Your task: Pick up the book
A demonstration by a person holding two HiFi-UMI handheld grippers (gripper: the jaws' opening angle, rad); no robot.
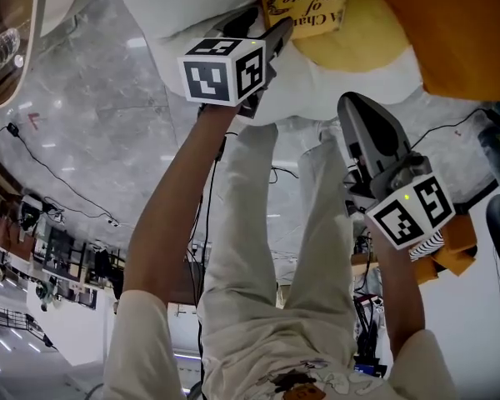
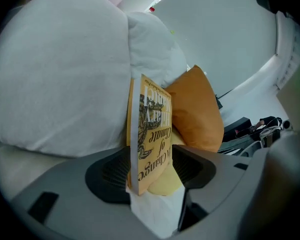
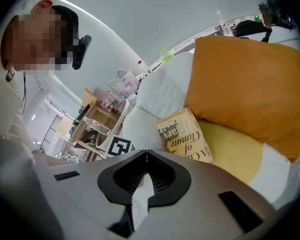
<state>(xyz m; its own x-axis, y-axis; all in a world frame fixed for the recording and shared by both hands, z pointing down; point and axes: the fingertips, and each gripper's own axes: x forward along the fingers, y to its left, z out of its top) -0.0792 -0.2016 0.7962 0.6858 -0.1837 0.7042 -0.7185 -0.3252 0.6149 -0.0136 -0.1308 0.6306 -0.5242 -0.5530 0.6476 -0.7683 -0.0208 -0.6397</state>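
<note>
"a change of climate" is read in black script on the yellow cover of the book. the title is cut off in the head view and the right gripper view. the larger block lettering beside it is too distorted to be read.

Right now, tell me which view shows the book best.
The left gripper view. The book fills the middle of the picture, close and large, and stands between the closed jaws of the left tool, title readable. The right gripper view shows most of its yellow cover, farther off. The head view catches only a strip at the top edge.
</note>
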